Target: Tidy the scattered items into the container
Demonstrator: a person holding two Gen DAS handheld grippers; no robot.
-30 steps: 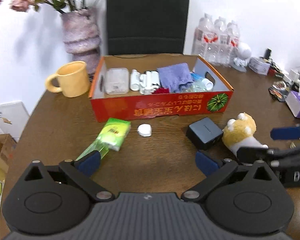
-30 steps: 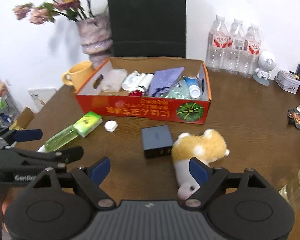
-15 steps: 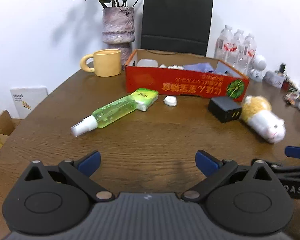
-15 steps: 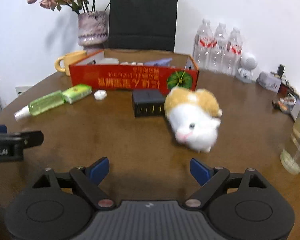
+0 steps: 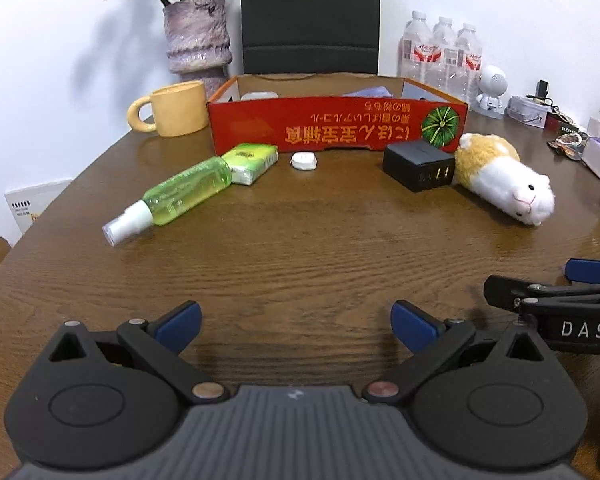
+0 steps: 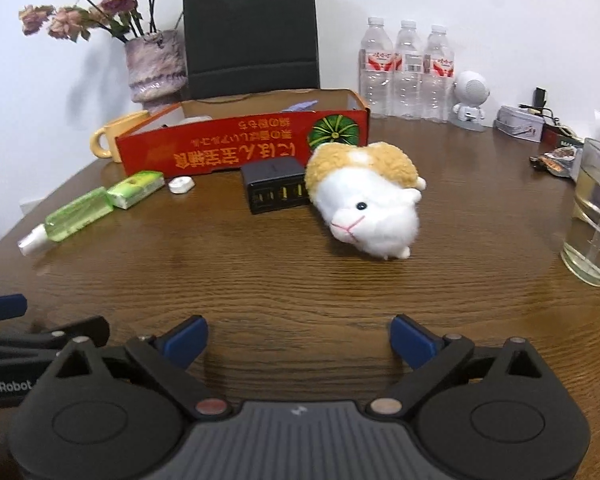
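Evidently five loose items lie on the desk (image 5: pixel 300 248) before the red box (image 5: pixel 336 128), which sits at twelve o'clock: a green spray bottle (image 5: pixel 180 194) lying flat at ten, a green tissue pack (image 5: pixel 252 162) touching its base, a small white case (image 5: pixel 304 160) just beside that, a black charger (image 5: pixel 418 164) at one, and a plush hamster (image 6: pixel 364 196) pressed against the charger. Some things already show above the box wall, among them a purple cloth.

Whichever item is taken, I'd judge a good pick means closing across its narrow width; the bottle could roll, so grip its body crosswise, and the hamster will squash, so bite deep into its middle.

The left hand-held gripper (image 5: pixel 296 320) is spread wide, holds nothing, and hovers low over bare wood. The right hand-held gripper (image 6: pixel 298 338) is equally wide and empty, pointing towards the hamster at twelve, well short of it.
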